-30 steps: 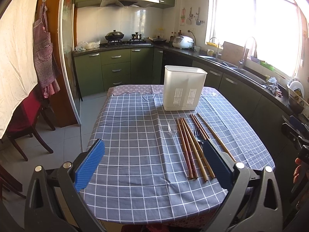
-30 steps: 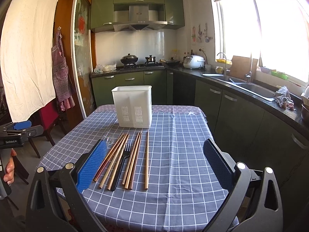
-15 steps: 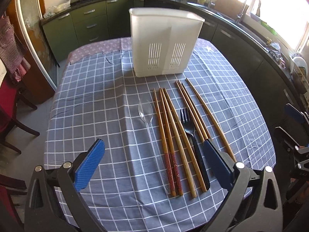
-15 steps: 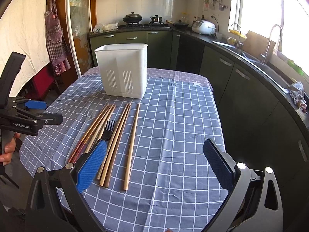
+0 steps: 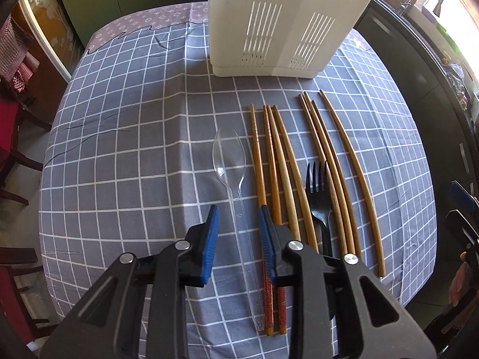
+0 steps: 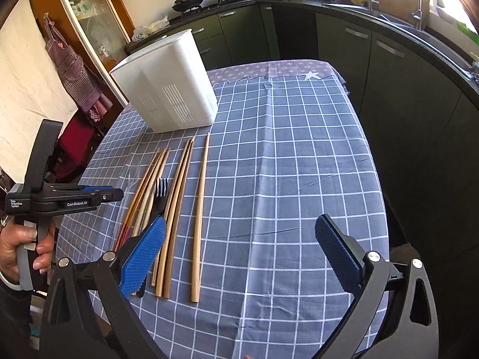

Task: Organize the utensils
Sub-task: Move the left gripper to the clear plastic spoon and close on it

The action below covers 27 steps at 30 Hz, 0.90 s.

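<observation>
one clear spoon (image 5: 230, 161) handle between left tongs (image 5: 238, 230), just narrowed, pads not touching; right tongs (image 6: 239, 251) wide open.

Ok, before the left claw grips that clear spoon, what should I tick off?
1. Handle of the clear spoon between the pads of the left claw: ok. The jaws have just been closing, and a gap shows on each side.
2. Left claw clear of the nearest chopstick: cannot tell, they overlap in the view.
3. Right claw open and empty: ok.
4. White holder upright: ok.
5. Holder's inside free: cannot tell, it is hidden.
</observation>
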Available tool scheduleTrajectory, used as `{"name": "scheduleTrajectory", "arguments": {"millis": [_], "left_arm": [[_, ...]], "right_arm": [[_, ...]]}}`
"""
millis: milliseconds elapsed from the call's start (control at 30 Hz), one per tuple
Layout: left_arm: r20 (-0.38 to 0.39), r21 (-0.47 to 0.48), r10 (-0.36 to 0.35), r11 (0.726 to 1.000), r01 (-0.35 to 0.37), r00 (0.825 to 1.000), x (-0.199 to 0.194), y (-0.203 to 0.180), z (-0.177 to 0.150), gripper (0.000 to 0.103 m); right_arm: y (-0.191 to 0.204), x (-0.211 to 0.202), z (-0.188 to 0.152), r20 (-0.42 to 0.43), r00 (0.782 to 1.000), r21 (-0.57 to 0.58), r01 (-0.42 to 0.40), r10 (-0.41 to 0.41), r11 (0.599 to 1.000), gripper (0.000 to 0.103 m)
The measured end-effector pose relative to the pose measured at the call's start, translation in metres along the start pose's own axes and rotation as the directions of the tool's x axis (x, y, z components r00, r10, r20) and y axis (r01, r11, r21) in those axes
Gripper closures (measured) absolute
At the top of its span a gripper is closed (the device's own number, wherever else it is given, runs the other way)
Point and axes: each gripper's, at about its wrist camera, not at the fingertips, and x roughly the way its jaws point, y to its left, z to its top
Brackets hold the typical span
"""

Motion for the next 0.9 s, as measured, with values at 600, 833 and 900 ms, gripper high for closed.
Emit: {"name": "scheduleTrajectory", "arguments": {"millis": [600,833,900], "left_arm": [[-0.029,-0.003,0.057,0.998,-0.057,0.998,0.029,-0.009,0.023,0.095],[0.034,-0.001,0.049,0.999,-0.049,0.998,0.01,0.007,0.016,0.095],[0.067,-0.002,0.043,0.999,-0.043,0.997,-0.002,0.011,0.014,0.095]], "right_arm": [[0.021,0.005,0.006,-0.016,0.998,-0.076,0.051,-0.053,0.996,0.007],[0.055,0.026,0.018,-0.172,0.985,-0.113,-0.047,0.027,0.992,0.007],[0.065,0.035,0.022,-0.224,0.973,-0.112,-0.078,0.051,0.991,0.012]]}}
